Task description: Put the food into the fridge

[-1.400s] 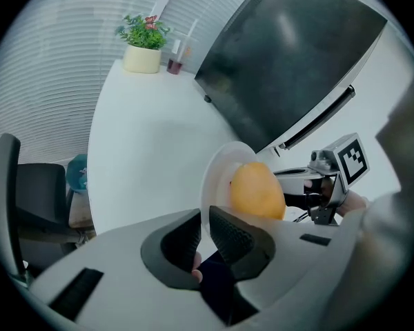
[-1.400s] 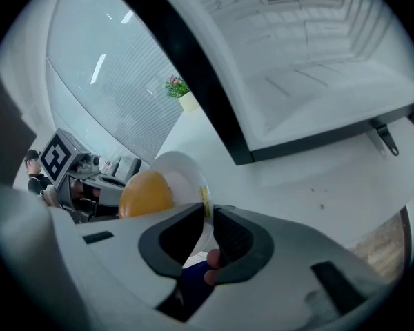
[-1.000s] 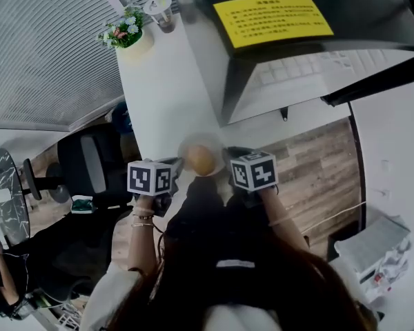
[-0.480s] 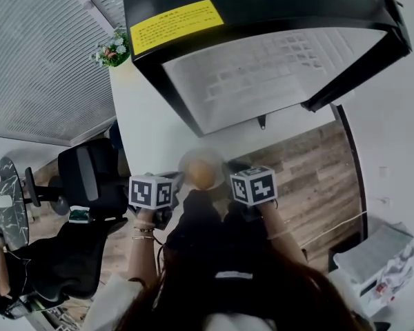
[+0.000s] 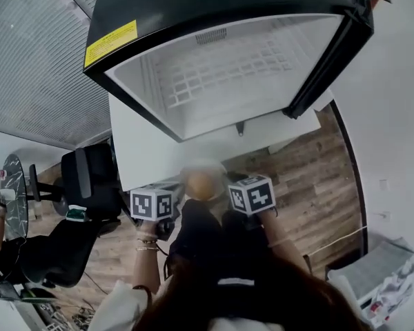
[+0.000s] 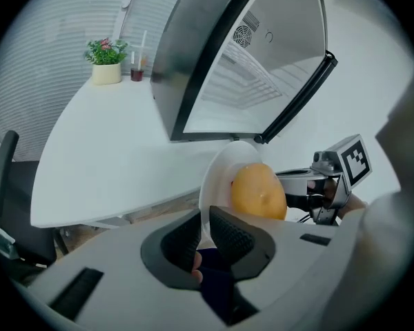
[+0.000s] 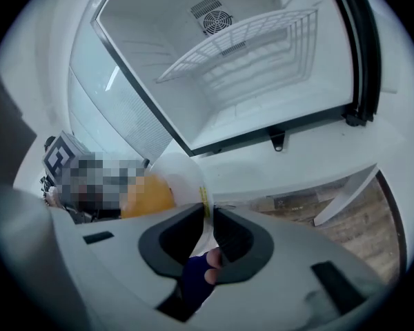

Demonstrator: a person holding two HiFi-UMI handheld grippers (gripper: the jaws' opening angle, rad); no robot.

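Note:
A white plate [image 5: 202, 169] with a round orange-yellow piece of food [image 5: 203, 185] on it hangs between my two grippers, above the person's lap. My left gripper [image 6: 204, 228] is shut on the plate's [image 6: 221, 178] rim, with the food [image 6: 258, 192] just beyond its jaws. On the opposite rim of the plate [image 7: 171, 178] my right gripper [image 7: 207, 225] is shut too, the food [image 7: 149, 197] to its left. The black fridge [image 5: 228, 47] stands open straight ahead on the white table [image 5: 152, 157], its white inside and wire shelf [image 7: 234, 43] bare.
A potted plant [image 6: 106, 61] and a drink cup [image 6: 136, 71] stand at the table's far end. A black office chair [image 5: 90, 185] is at the left. Wooden floor [image 5: 317, 178] lies to the right, and the fridge door [image 5: 345, 47] stands out on that side.
Both grippers have carried the plate toward the fridge, whose open inside now fills the top of the head view. The plant and cup have slid out of that view.

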